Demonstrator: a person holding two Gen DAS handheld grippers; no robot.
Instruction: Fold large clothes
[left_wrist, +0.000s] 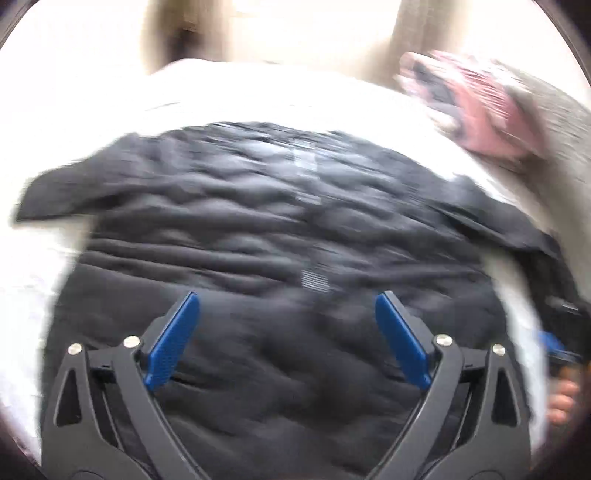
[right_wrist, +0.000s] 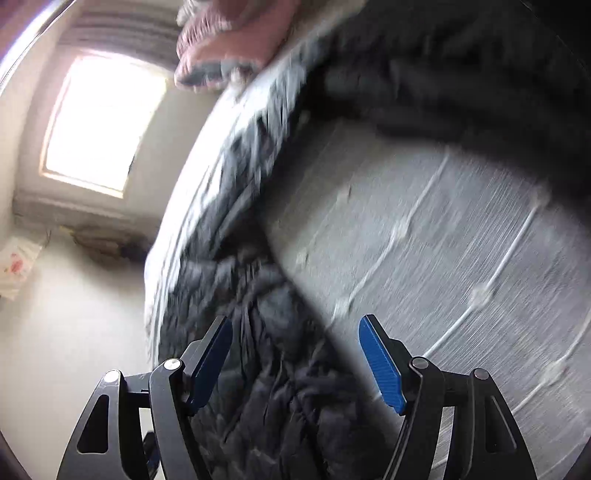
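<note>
Left wrist view, blurred: the left gripper (left_wrist: 288, 332) has its blue pads (left_wrist: 171, 341) spread wide w/ nothing between them, above the black quilted jacket (left_wrist: 240, 229), which lies spread on the white bed (left_wrist: 258, 88), one sleeve out to the left, and a pink-and-grey cloth (left_wrist: 480, 107) lies at the far right of the bed. Right wrist view, also blurred: the right gripper (right_wrist: 295, 362) is released too, pads apart, w/ a bunched part of the jacket (right_wrist: 280, 369) lying under the gap but not pinched, beside a grey quilted bed cover (right_wrist: 443, 240); a bright window (right_wrist: 103, 122) is at left.
</note>
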